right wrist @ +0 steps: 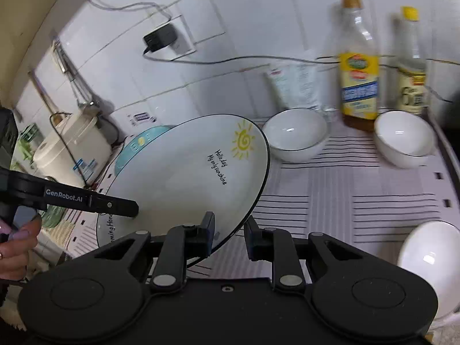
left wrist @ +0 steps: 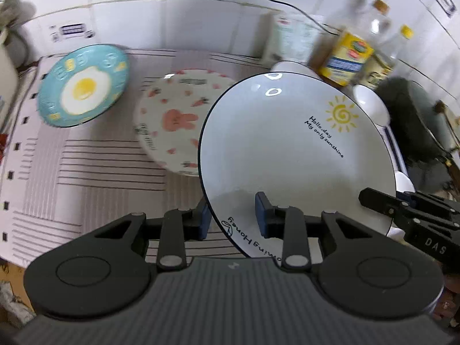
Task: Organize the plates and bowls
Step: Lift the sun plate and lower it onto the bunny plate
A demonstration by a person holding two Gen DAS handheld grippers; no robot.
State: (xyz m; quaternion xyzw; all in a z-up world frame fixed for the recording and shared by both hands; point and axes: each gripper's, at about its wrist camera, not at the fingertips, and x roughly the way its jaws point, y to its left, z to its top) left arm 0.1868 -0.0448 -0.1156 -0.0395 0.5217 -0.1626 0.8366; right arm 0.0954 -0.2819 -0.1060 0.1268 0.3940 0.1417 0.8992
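Observation:
A white plate with a sun drawing (left wrist: 296, 155) is held tilted above the striped mat, gripped at both sides. My left gripper (left wrist: 233, 217) is shut on its near-left rim. My right gripper (right wrist: 230, 237) is shut on its right rim; its fingers show at the right in the left wrist view (left wrist: 402, 210). A blue egg plate (left wrist: 83, 84) and a pink rabbit plate (left wrist: 172, 120) lie on the mat behind. White bowls (right wrist: 296, 135) (right wrist: 404, 139) (right wrist: 428, 261) stand on the mat to the right.
Oil bottles (right wrist: 359, 66) (right wrist: 411, 63) and a white tube (right wrist: 296, 86) stand against the tiled wall. A cream container (right wrist: 72, 146) sits at the left. A cable and plug (right wrist: 159, 38) hang on the wall. A dark pan (left wrist: 417, 115) is at the right.

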